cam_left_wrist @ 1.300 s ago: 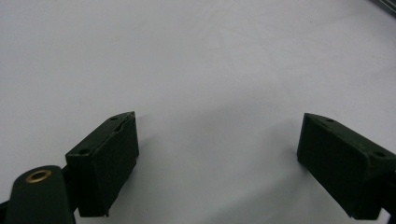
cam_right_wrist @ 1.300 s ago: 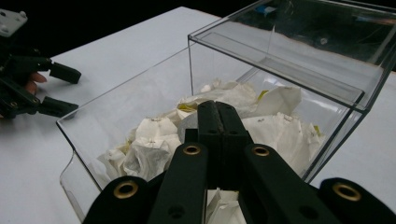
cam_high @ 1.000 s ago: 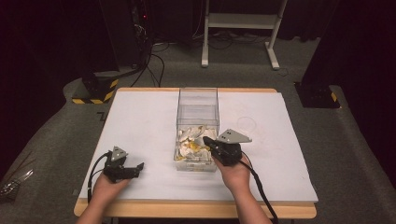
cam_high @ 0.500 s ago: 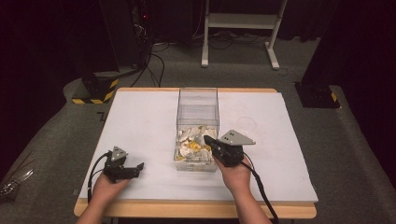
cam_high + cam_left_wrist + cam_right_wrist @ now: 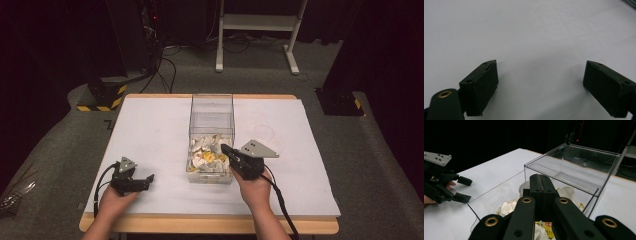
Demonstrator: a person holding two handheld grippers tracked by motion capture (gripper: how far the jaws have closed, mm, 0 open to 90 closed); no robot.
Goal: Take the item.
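A darkened recording lab

Black curtains (image 5: pixel 45 60), floor cables (image 5: pixel 165 70), a hazard-striped stand base (image 5: pixel 102 97) and grey carpet (image 5: pixel 380 165) surround one white-topped table (image 5: pixel 150 130).

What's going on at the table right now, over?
Right gripper shut, empty, over the clear box. Left gripper open, resting on the table. Crumpled wrappers in box. Nothing blocking.
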